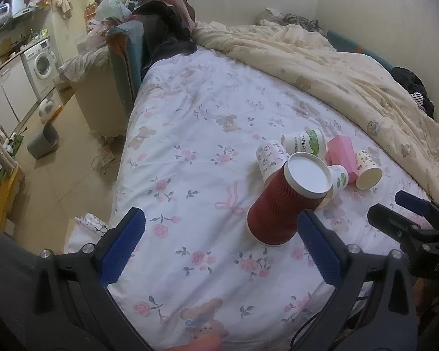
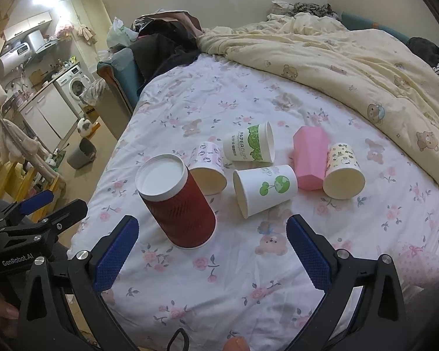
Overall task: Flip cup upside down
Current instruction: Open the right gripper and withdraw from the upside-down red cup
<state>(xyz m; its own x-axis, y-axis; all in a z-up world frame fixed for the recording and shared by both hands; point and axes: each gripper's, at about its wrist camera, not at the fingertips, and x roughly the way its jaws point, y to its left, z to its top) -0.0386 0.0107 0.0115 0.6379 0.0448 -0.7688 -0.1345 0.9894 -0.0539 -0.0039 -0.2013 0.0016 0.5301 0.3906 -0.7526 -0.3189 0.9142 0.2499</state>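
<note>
A red ribbed paper cup (image 1: 281,204) (image 2: 177,201) stands upside down on the bed, white base up, leaning slightly. Behind it several cups lie on their sides: a lilac-printed cup (image 2: 207,168), a white "PAPER CUPS" cup (image 2: 250,143), a white cup with green trees (image 2: 265,191), a pink faceted cup (image 2: 310,158) and a cream patterned cup (image 2: 342,171). My left gripper (image 1: 221,228) is open and empty, just in front of the red cup. My right gripper (image 2: 212,234) is open and empty, just in front of the cups.
The floral sheet (image 2: 219,269) covers the bed; a cream bear-print quilt (image 2: 351,58) is bunched at the back right. Clothes (image 2: 161,41) pile at the bed's far left corner. The left bed edge drops to a floor with a grey bin (image 2: 82,153).
</note>
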